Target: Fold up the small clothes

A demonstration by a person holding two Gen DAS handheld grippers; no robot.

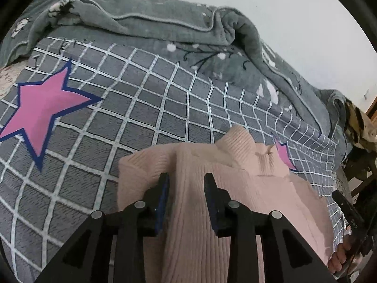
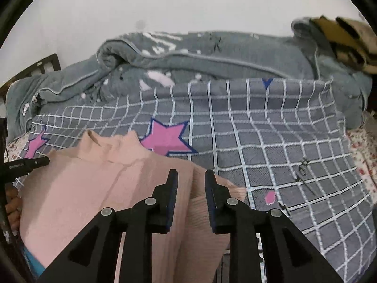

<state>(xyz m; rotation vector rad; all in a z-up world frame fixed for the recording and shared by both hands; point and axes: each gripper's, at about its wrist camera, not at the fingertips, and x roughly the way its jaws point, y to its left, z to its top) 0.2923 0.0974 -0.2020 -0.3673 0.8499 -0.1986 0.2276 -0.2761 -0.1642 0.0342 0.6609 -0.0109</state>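
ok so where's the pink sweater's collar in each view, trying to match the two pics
Left wrist view: the collar sits right of centre, just above and beyond the left gripper, with the sweater running down between its open jaws.
Right wrist view: the collar sits left of centre, up and left of the right gripper.
Shared landmark: the rolled grey blanket along the far side of the bed.

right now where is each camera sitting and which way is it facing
Left wrist: on the left gripper, looking forward over the pink sweater toward the grey blanket; own fingers show, and a hand at the right edge.
Right wrist: on the right gripper, facing the same bed; own fingers show.
Shared: sweater, checked star sheet, blanket, white wall.
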